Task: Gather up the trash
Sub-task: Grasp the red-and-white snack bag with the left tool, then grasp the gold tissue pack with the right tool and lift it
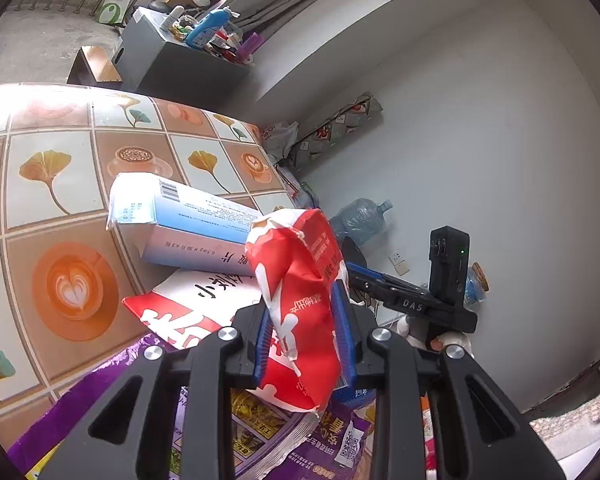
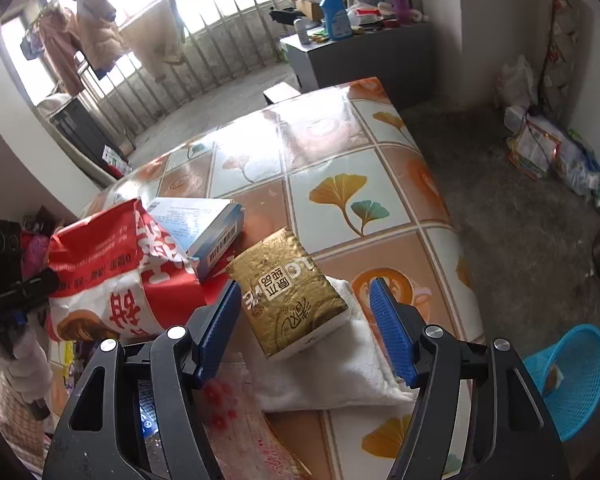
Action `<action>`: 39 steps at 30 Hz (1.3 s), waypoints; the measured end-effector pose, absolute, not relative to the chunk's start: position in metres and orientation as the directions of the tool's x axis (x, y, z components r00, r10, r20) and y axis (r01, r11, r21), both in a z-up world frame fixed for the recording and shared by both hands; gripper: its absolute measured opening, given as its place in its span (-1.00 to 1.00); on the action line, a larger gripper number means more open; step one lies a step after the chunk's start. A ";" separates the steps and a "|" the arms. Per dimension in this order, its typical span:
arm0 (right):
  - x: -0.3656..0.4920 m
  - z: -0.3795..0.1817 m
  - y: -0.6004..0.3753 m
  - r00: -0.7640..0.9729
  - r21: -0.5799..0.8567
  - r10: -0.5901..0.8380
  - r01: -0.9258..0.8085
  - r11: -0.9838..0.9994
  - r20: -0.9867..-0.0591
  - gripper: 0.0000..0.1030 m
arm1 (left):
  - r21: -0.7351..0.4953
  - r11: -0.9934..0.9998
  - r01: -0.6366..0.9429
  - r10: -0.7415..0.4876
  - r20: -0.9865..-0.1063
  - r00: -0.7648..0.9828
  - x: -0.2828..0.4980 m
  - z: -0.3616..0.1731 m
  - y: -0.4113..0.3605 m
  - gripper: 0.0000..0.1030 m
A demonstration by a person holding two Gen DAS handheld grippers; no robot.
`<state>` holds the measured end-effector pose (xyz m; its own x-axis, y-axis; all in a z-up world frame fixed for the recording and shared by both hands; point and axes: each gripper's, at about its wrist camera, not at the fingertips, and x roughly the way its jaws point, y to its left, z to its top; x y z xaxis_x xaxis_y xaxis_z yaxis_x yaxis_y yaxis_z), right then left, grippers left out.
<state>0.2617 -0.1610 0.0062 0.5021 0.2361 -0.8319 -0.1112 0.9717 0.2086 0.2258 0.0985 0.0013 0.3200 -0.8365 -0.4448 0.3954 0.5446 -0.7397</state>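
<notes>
Left gripper (image 1: 306, 332) clenched on the red wrapper (image 1: 300, 300), lifted clear of the table (image 1: 60, 160); right gripper (image 2: 306, 328) released, straddling the gold tissue pack (image 2: 288, 296), likely for binning in the blue basket (image 2: 576, 380)

Trash sits on a table (image 2: 380, 152) with a tile-pattern cover of ginkgo leaves and coffee cups. Red wrapper (image 1: 300, 300): crumpled, red and white with Chinese print, torn open at the top, raised off the table near its edge. Blue-and-white carton (image 1: 188, 224): long, barcode on one end, flap open, lying tilted on a flat red-and-white bag (image 1: 188, 304) just behind the wrapper. Purple bag (image 1: 260, 432): flat, printed, under the red ones at the table's near edge. Gold tissue pack (image 2: 288, 296): rectangular, Chinese label, lying flat and skewed on a white cloth (image 2: 340, 372) on the table, just beside the carton. Blue mesh basket (image 2: 572, 380): on the floor beside the table, a scrap inside.
</notes>
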 end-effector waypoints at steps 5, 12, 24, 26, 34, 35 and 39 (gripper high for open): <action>0.260 -0.007 -0.152 0.477 0.125 0.211 -0.206 0.971 -0.853 0.33 | -0.734 0.552 0.395 -0.832 -0.452 0.323 0.224 0.004 0.099 -0.48; 0.259 -0.012 -0.144 0.457 0.096 0.232 -0.302 0.948 -0.858 0.35 | -0.730 0.557 0.396 -0.828 -0.456 0.325 0.223 0.006 0.098 -0.48; 0.263 -0.023 -0.143 0.440 0.109 0.242 -0.306 0.946 -0.865 0.25 | -0.725 0.559 0.402 -0.827 -0.454 0.331 0.221 0.013 0.096 -0.50; 0.262 -0.021 -0.147 0.444 0.127 0.254 -0.295 0.947 -0.859 0.16 | -0.725 0.556 0.407 -0.829 -0.449 0.332 0.220 0.015 0.095 -0.53; 0.250 -0.007 -0.161 0.468 0.160 0.271 -0.262 0.952 -0.841 0.07 | -0.731 0.528 0.432 -0.847 -0.417 0.330 0.213 0.028 0.089 -0.58; 0.248 -0.006 -0.162 0.471 0.161 0.269 -0.256 0.953 -0.840 0.07 | -0.732 0.524 0.436 -0.850 -0.412 0.329 0.212 0.029 0.088 -0.58; 0.239 0.000 -0.169 0.490 0.181 0.275 -0.230 0.956 -0.827 0.07 | -0.737 0.499 0.455 -0.864 -0.383 0.326 0.207 0.039 0.085 -0.59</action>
